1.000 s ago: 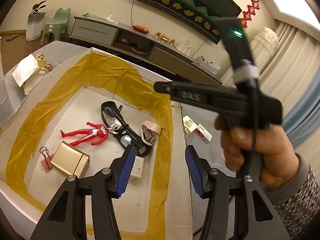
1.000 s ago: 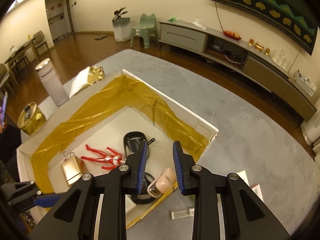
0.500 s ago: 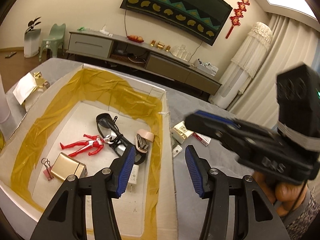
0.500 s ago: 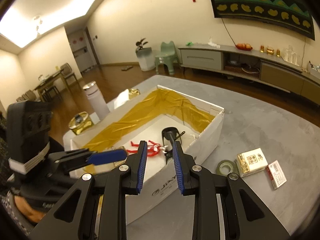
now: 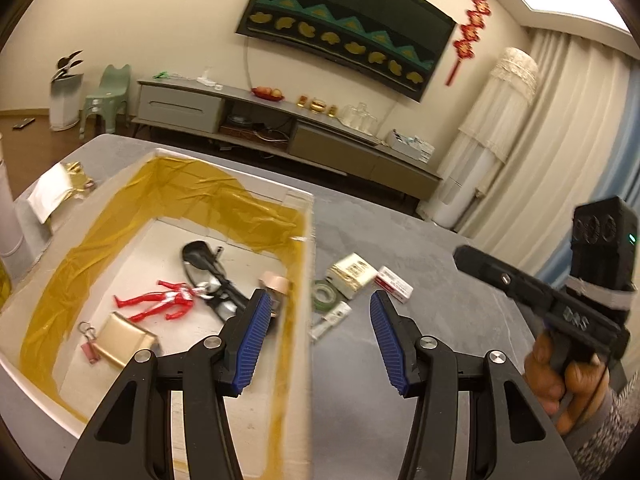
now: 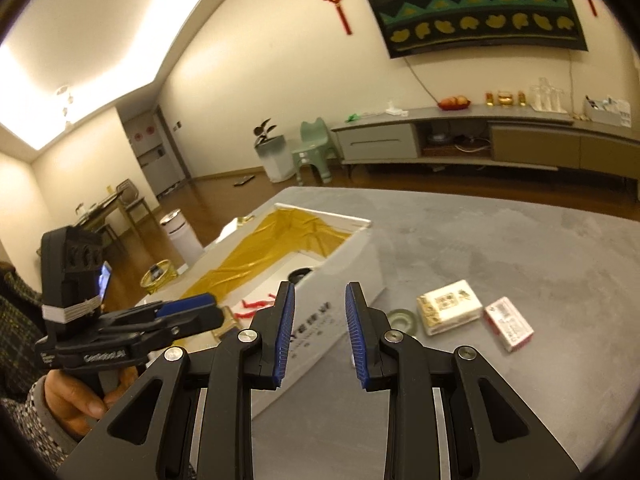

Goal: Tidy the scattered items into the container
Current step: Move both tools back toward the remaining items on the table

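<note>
— What have you got on the left side?

— My left claw (image 5: 316, 334) is spread wide with nothing between its blue pads. It hangs over the near right wall of the white box (image 5: 298, 360), the one lined with yellow tape. Inside I see a red toy figure (image 5: 158, 300), a gold case (image 5: 122, 340) with a pink binder clip (image 5: 89, 346) just beside it, black goggles (image 5: 208, 270) and a beige stapler (image 5: 276, 286) close to the right wall.

— And what lies outside the box?

— On the grey tabletop (image 5: 440, 280), just right of the box, sit a green tape roll (image 5: 325, 296), a small white stick-shaped item (image 5: 331, 320), a cream-coloured packet (image 5: 352, 274) and a red-and-white carton (image 5: 395, 290). The carton touches the packet, as far as I can tell.

— The right side?

— My right claw (image 6: 320, 334) is also parted and empty, its gap narrower than the left one's. It sits low, near the tabletop, pointing at the outer side of the box, which carries printed characters. The tape roll, packet and carton lie to its right, on the tabletop. In that view the left claw shows at the left edge, gripped by a hand (image 6: 76, 396) in a speckled sleeve.
</note>
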`<state>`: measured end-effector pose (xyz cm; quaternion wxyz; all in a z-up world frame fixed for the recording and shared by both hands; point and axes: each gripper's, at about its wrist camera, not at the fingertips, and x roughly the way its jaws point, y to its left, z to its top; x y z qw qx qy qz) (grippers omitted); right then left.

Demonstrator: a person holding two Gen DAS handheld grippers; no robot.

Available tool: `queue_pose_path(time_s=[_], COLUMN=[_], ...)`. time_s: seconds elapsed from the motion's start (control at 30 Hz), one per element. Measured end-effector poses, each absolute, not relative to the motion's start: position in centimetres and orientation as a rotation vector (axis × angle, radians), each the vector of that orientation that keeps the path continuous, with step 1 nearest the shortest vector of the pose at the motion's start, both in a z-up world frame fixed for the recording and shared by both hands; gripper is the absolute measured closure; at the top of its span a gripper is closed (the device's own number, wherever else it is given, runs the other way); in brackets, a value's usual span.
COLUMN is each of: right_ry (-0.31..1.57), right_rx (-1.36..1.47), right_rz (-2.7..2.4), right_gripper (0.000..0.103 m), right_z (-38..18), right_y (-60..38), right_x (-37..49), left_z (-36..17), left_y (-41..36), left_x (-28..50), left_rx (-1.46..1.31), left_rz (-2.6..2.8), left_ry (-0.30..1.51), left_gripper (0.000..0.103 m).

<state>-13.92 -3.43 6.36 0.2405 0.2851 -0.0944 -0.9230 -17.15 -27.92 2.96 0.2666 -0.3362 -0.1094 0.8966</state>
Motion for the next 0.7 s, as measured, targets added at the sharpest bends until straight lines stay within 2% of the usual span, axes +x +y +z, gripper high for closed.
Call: queue_pose_path(time_s=[0.3,0.5,0.57,0.7], right_ry=[-0.332,-0.366,-0.378,-0.416], right_rx=[0.971,1.083,1.11,1.16], right_rz=[-2.643,-2.644,-2.647,-2.646], right_gripper=[0.075,0.075,0.075,0.075], right_z=[3.5,0.8,0.2,-0.9], right_y=[1.1,2.2,2.5,3.4], right_x=[-15.3,-16.3,-16.6,-17.2], left_z=[1.8,-0.9,-2.2,-4.3], left_y=[-18.3,-14.9,-14.4,-13.4], left_x=[-14.4,-15.9,-17.0,-19.5], left_rx=[-0.884,-0.972,-1.02,-1.089], left_rz=[2.295,2.252,2.239,2.245], left_ry=[0.009,0.041,0.035,0.037], left_gripper=[0.05,0.05,0.046,0.045])
